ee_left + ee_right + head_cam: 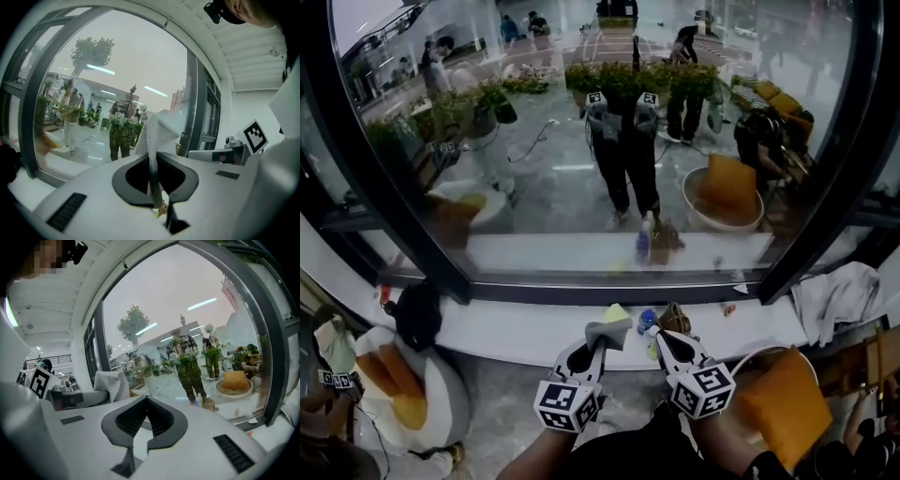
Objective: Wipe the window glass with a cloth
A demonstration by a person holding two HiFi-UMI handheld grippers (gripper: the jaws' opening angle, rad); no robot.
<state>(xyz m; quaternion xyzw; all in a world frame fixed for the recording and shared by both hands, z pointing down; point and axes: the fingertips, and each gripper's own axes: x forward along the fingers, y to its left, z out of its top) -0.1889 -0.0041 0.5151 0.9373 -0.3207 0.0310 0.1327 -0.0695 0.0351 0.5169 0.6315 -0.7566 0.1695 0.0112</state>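
From the head view, the window glass [553, 187] fills the far half of the scene above a white sill [506, 330], with a dark bundle [416, 314] lying at the sill's left end. Near the middle, the left gripper [594, 347] points at the pane with a grey cloth [609, 330] sticking out of its tip, over the sill's near edge and short of the glass. Only the left gripper view shows the grip itself: the jaws are clenched on a thin gathered strip of the mesh cloth, and the rest fans out above them.

Just beside it to the right, the right gripper [656, 336] also points at the pane. Its own view shows its ribbed pads pressed together with nothing between them, which the head view does not reveal. That view also catches the cloth off to its left.

A small blue-capped bottle [647, 320] stands on the sill just beyond the right gripper. At the near right an orange cushion [783, 405] sits in a round chair.
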